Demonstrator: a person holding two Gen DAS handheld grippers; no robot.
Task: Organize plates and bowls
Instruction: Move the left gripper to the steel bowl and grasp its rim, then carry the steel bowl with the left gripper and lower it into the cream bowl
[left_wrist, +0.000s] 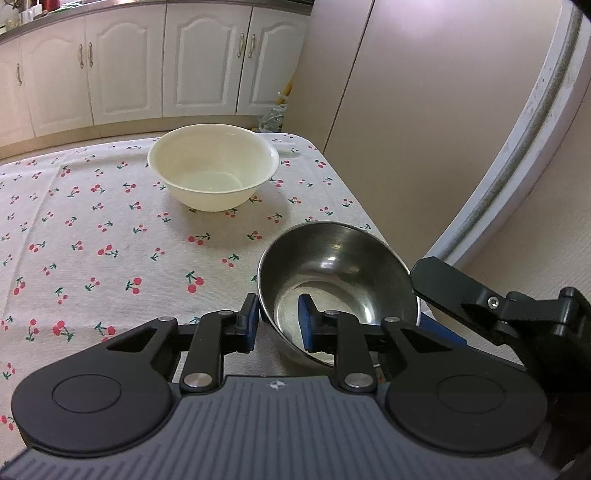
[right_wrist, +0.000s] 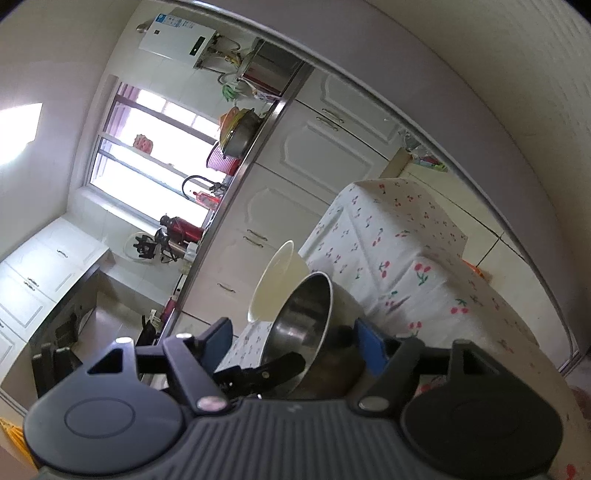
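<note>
Both tools look alike. The left gripper (left_wrist: 277, 322) has a grey ribbed body with a small white mark at its centre, flanked by two round black discs. Black angular link arms with silver pivot pins carry fingers faced with blue pads (left_wrist: 252, 319). The right gripper (right_wrist: 291, 345) shows the same grey ribbing, black discs and blue pads (right_wrist: 370, 344).

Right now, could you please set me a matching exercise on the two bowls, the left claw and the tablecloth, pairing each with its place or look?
Things:
1. white bowl
2. steel bowl
3. left claw
4. tablecloth

Place or look:
A. cherry print
B. far side of the table
C. astride a bowl's rim
D. near side, by the table's edge

Pairs: 1-B; 2-D; 3-C; 4-A
</note>
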